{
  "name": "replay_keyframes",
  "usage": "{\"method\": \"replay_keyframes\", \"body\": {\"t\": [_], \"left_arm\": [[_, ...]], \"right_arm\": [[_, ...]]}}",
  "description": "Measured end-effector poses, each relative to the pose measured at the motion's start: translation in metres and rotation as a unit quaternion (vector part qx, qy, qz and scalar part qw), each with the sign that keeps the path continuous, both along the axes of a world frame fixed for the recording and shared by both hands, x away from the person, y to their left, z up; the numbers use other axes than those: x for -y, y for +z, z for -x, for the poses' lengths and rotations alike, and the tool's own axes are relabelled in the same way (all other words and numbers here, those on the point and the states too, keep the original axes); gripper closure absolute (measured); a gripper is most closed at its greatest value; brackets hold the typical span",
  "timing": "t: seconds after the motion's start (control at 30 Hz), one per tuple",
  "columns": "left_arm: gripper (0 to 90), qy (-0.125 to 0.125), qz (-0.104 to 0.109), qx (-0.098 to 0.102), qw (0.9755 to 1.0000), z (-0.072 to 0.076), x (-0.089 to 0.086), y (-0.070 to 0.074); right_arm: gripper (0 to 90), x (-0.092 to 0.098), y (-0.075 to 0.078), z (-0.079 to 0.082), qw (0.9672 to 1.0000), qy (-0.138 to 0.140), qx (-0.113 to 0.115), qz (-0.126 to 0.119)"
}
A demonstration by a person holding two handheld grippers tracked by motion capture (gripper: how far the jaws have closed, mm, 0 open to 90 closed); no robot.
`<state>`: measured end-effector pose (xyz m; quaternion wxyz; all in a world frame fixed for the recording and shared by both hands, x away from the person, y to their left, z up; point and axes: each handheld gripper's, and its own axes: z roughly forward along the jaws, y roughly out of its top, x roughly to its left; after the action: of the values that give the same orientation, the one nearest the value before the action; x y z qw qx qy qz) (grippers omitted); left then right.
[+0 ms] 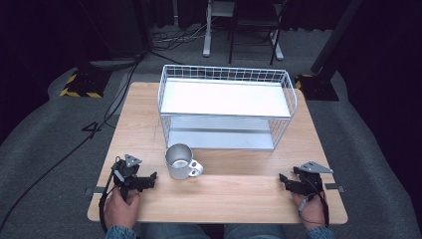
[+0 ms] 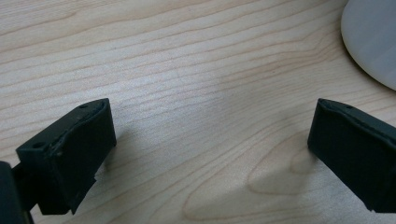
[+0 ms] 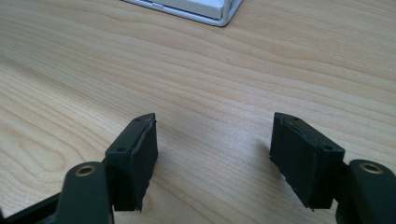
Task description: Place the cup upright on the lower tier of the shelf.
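Nothing lifted yet. Metal mug upright on the table, at six o'clock of the wire rack. Left gripper spread wide, empty, at eight o'clock of the mug. Right gripper spread, empty, at four o'clock. Grasp and placing probably still ahead.

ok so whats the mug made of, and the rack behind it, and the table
The mug looks like metal with a dull brushed silver finish, though enamel can't be ruled out. The rack seems to be white-coated wire: thin grid walls around flat white shelves. The table looks like pale wood or a wood-look laminate, with clear grain lines in both gripper views.
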<state>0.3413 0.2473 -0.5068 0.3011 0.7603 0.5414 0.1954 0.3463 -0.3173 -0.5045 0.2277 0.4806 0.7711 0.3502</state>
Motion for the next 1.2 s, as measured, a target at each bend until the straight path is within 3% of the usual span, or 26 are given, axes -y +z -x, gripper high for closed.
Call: {"method": "replay_keyframes", "body": {"t": [0.6, 0.67, 0.87, 1.03, 1.2], "left_arm": [[1.3, 0.003, -0.001, 0.000, 1.0000, -0.001, 0.000, 0.000], [1.3, 0.003, -0.001, 0.000, 1.0000, -0.001, 0.000, 0.000], [1.3, 0.004, -0.001, 0.000, 1.0000, -0.001, 0.000, 0.000], [1.3, 0.004, -0.001, 0.000, 1.0000, -0.001, 0.000, 0.000], [1.3, 0.004, -0.001, 0.000, 1.0000, -0.001, 0.000, 0.000]], "right_arm": [[31.2, 0.000, 0.000, 0.000, 1.0000, 0.001, -0.005, -0.004], [31.8, -0.002, 0.004, -0.001, 0.9997, -0.012, -0.023, 0.003], [35.9, -0.001, 0.006, -0.004, 0.9992, -0.014, -0.033, -0.019], [36.0, -0.009, 0.025, 0.002, 0.9994, 0.003, -0.003, -0.034], [37.0, -0.018, 0.036, 0.006, 0.9983, 0.032, 0.000, -0.049]]}}
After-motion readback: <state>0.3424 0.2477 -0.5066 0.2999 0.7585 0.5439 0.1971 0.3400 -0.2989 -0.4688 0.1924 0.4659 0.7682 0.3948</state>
